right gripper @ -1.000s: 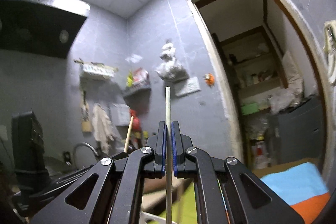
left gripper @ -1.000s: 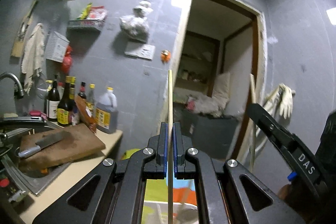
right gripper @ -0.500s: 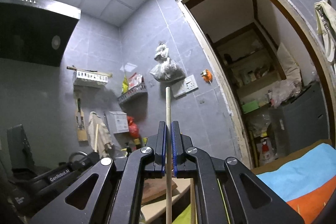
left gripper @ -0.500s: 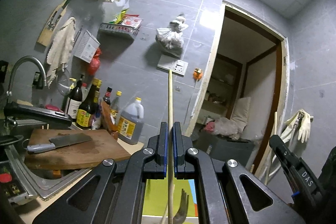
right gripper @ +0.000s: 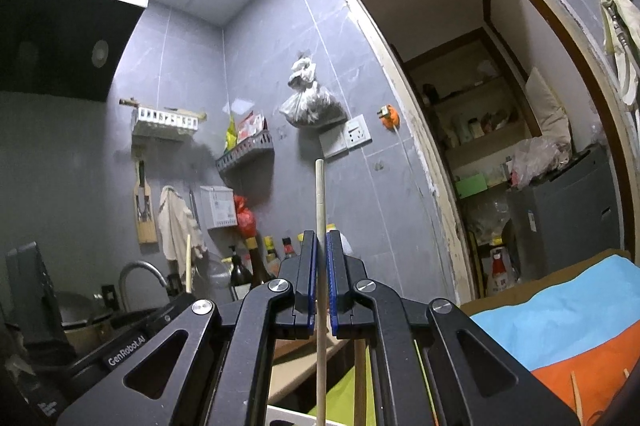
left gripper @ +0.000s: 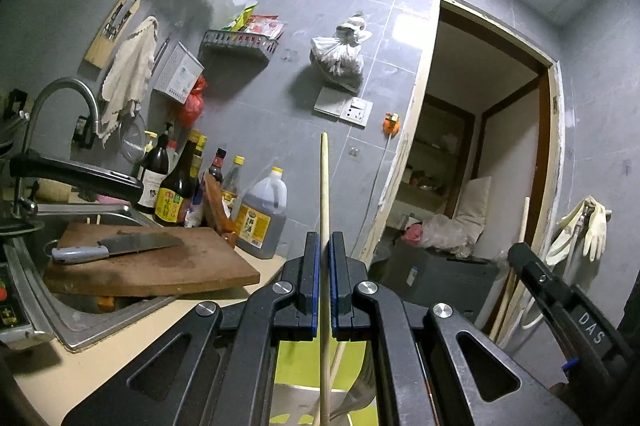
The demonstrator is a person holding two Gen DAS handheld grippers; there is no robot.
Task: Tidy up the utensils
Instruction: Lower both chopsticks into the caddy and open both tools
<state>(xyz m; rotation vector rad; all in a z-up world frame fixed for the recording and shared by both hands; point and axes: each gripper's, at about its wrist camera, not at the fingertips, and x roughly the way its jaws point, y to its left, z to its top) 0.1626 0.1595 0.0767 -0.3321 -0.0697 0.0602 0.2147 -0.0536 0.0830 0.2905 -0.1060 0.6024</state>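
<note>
My left gripper [left gripper: 324, 246] is shut on a pale wooden chopstick [left gripper: 324, 186] that stands upright between its pads, its tip against the grey wall. My right gripper [right gripper: 321, 246] is shut on another wooden chopstick [right gripper: 319, 202], also upright. The right gripper shows at the right edge of the left wrist view [left gripper: 560, 298], with its chopstick [left gripper: 523, 218] above it. The left gripper shows at lower left in the right wrist view [right gripper: 132, 342], with its chopstick [right gripper: 188, 262]. A white holder's rim [right gripper: 288, 416] and more utensil handles [left gripper: 340, 354] show below the fingers.
A sink [left gripper: 52, 302] with a tap, a wooden cutting board [left gripper: 160, 266] bearing a cleaver [left gripper: 116, 246], and sauce bottles [left gripper: 176, 190] stand at the left. A doorway [left gripper: 480, 166] opens at the right. A blue and orange cloth [right gripper: 560, 326] lies at lower right.
Both grippers have tilted upward, so the counter and walls sit lower in view. Each still holds its chopstick upright. The right gripper has shifted a little in the left view.
</note>
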